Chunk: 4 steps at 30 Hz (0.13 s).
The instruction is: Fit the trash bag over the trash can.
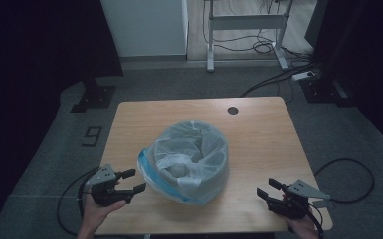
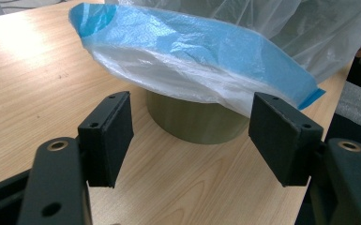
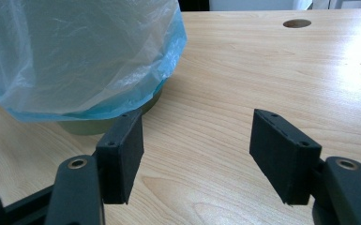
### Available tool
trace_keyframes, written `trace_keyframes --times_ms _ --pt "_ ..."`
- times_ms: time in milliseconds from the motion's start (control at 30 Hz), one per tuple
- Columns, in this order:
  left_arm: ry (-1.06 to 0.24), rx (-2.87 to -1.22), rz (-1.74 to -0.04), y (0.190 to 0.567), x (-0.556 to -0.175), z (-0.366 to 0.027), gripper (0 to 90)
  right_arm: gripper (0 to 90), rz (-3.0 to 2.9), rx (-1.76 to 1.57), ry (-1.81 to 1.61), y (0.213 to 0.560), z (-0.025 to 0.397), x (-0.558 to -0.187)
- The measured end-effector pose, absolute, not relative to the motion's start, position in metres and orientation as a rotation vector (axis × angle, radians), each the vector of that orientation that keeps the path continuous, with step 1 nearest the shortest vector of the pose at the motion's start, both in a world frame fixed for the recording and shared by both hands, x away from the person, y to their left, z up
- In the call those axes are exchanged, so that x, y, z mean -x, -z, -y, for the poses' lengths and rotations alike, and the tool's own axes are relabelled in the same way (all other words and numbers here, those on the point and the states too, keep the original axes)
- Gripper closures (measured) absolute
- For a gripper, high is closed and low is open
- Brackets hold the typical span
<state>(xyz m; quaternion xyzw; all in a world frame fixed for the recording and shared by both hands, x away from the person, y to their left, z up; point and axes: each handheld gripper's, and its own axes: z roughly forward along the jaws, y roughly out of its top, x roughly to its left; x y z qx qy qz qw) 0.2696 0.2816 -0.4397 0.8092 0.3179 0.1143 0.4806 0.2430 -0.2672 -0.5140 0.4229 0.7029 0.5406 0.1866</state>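
Note:
A round bin (image 1: 191, 164) stands in the middle of the wooden table (image 1: 258, 134), lined with a translucent white bag whose blue-edged rim (image 1: 151, 177) folds down over the outside. In the left gripper view the bag's blue edge (image 2: 206, 51) hangs over the bin's olive base (image 2: 194, 119). My left gripper (image 1: 133, 182) is open, a short way left of the bin, empty. My right gripper (image 1: 268, 187) is open near the table's front right, apart from the bin. In the right gripper view the bag (image 3: 75, 51) drapes over the bin at upper left.
A round cable hole (image 1: 233, 110) is at the table's far edge. Beyond the table stand a white desk frame (image 1: 246, 22) with floor cables (image 1: 278, 74) and a dark stand (image 1: 93, 92). Each gripper trails a cable off the near edge.

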Motion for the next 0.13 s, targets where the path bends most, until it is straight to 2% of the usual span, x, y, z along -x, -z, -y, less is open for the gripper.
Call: trace_keyframes --times_ms 133 --pt "-0.274 -1.977 -0.777 0.4421 -0.2709 -0.2805 30.3 34.6 -1.978 -1.189 -1.523 0.514 0.267 -0.2437"
